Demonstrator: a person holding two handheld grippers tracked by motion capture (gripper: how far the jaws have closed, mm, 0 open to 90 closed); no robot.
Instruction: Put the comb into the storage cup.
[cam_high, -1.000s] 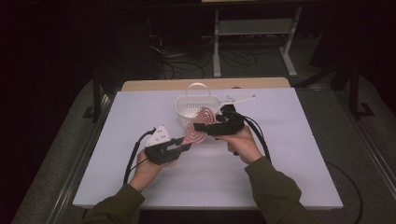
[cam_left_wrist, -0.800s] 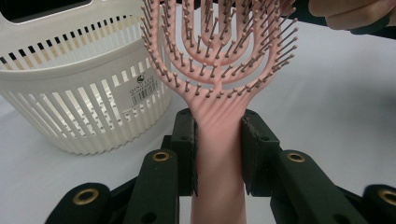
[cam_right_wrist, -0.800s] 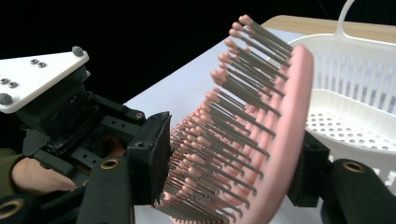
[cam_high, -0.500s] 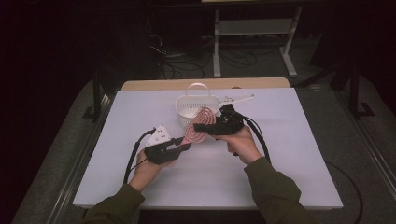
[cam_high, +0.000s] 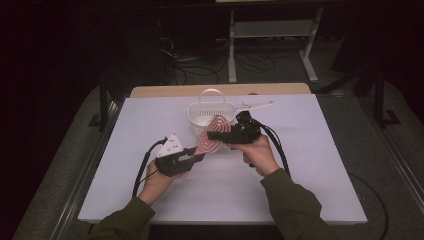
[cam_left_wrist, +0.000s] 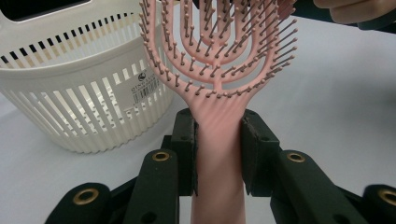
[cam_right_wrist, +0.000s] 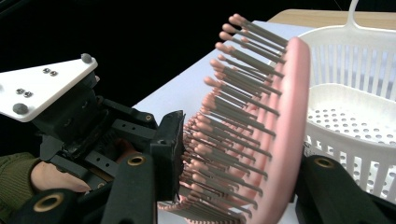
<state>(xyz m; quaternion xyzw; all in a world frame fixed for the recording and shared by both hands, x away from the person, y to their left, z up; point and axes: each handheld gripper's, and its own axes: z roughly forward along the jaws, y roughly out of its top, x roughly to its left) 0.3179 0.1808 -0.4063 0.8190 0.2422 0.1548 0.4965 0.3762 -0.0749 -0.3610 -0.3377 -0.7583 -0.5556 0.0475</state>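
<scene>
A pink hairbrush (cam_high: 207, 145) with grey-tipped bristles hangs above the white table between my two grippers, just in front of a white slatted basket (cam_high: 210, 107). My left gripper (cam_left_wrist: 218, 154) is shut on the brush's handle (cam_left_wrist: 217, 135), and the head (cam_left_wrist: 219, 46) points away toward the basket (cam_left_wrist: 70, 93). My right gripper (cam_right_wrist: 247, 158) has just been closing around the brush head (cam_right_wrist: 261, 116). One pad touches the bristle tips and the other jaw sits against the smooth back. From above, the right gripper (cam_high: 215, 134) comes in from the right and the left gripper (cam_high: 199, 157) from the lower left.
The basket (cam_right_wrist: 355, 93) has a loop handle and is empty inside. A slim white object (cam_high: 255, 105) lies behind it near the table's far edge. Cables trail from both grippers across the white tabletop (cam_high: 310, 190). Dark floor and a metal stand lie beyond.
The right gripper's jaws have drawn in around the brush head. Both hands and the brush stay in about the same place.
</scene>
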